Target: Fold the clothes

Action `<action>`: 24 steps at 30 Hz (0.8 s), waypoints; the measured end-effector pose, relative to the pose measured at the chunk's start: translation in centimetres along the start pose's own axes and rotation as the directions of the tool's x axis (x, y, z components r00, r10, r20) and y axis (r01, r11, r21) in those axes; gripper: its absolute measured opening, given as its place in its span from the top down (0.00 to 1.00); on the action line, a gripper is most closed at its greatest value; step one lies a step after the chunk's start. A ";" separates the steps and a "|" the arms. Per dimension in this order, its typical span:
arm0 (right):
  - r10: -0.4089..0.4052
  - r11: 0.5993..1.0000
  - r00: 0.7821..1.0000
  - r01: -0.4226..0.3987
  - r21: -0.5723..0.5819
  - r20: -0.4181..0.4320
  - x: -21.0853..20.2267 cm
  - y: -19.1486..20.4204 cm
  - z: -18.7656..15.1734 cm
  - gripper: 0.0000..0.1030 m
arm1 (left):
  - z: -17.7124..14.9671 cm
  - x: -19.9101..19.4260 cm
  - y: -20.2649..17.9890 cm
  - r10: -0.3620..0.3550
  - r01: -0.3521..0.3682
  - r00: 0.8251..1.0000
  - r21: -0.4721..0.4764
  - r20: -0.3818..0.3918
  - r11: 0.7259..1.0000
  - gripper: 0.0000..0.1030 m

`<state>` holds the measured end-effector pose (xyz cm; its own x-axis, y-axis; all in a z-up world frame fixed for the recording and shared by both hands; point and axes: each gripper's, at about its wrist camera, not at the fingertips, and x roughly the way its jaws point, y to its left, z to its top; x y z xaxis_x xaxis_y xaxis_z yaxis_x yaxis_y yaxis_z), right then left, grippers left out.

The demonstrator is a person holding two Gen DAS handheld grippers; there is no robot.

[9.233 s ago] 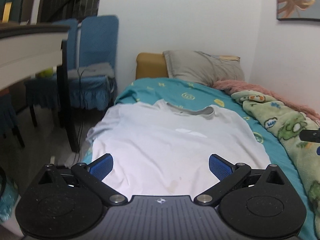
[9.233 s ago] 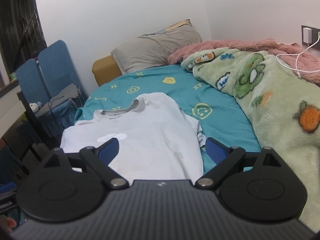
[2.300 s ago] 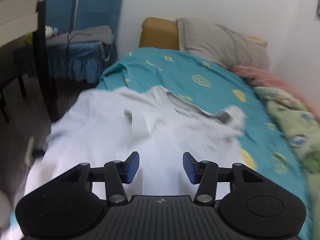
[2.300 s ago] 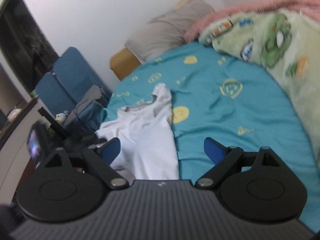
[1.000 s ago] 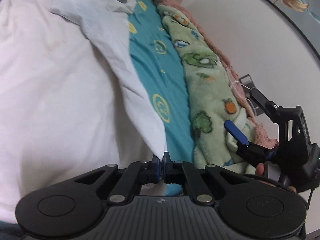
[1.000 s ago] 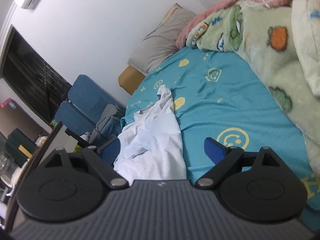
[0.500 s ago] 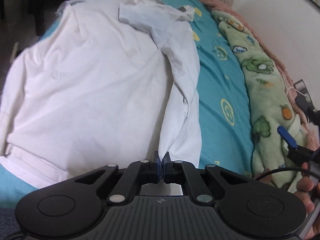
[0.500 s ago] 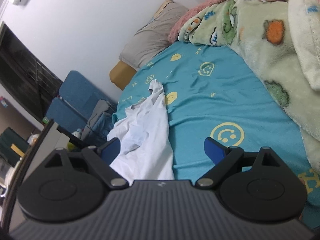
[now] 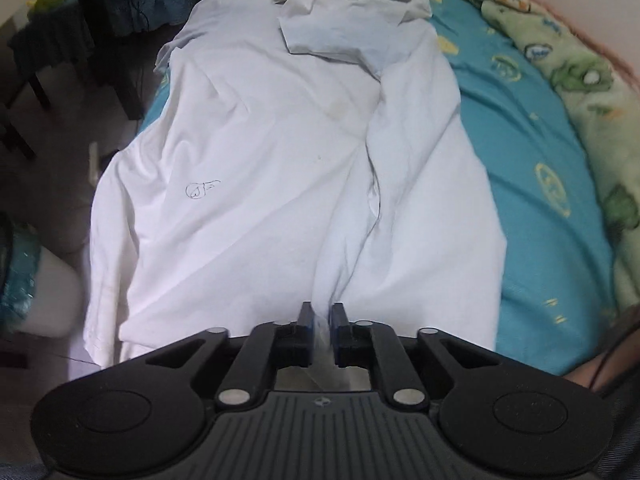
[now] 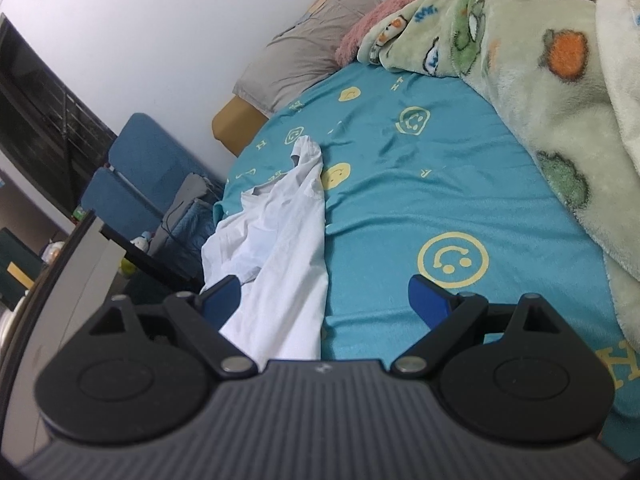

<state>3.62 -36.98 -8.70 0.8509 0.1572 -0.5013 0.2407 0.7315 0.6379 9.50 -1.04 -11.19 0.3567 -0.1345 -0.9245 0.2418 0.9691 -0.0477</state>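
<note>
A white T-shirt (image 9: 280,168) lies lengthwise on the teal bed sheet (image 9: 532,208). Its right side is folded in over the middle and a sleeve is doubled over near the collar. My left gripper (image 9: 321,318) points steeply down at the shirt's near hem. Its jaws are opening, and a thin fold of the hem still stands between the blue pads with a little gap on each side. In the right wrist view the shirt (image 10: 280,248) lies to the left. My right gripper (image 10: 324,292) hangs wide open over the sheet (image 10: 400,208) with nothing between its fingers.
A green patterned blanket (image 10: 552,92) is heaped along the bed's right side, with a grey pillow (image 10: 308,52) at the head. Blue chairs (image 10: 136,168) and a dark table leg (image 9: 108,40) stand off the bed's left edge. A person's hand (image 9: 600,364) shows at lower right.
The left gripper has tipped further down over the shirt's hem and its pads have parted slightly from shut. The folded-over side now lies flat. The right gripper has barely moved.
</note>
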 end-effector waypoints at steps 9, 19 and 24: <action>0.008 1.000 1.000 -0.008 0.012 0.001 -0.2 -0.1 0.2 0.11 | -1.3 -1.9 -9.2 -0.151 0.109 0.979 0.269 0.139 0.957 0.51; 0.047 0.999 0.999 -0.047 0.007 -0.028 3.1 1.0 3.4 0.10 | -4.5 1.2 -13.3 -0.133 0.088 0.988 0.423 0.078 0.902 0.50; 0.107 0.986 0.987 -0.121 -0.114 -0.124 9.2 4.3 7.2 0.14 | -3.6 3.4 -11.8 -0.167 0.148 0.985 0.312 0.034 0.938 0.50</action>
<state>15.85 -37.12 -6.37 0.8073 0.3152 -0.4989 0.0813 0.7779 0.6231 4.59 -12.16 -15.19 0.3420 -0.3018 -0.8899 0.5614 0.8250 -0.0640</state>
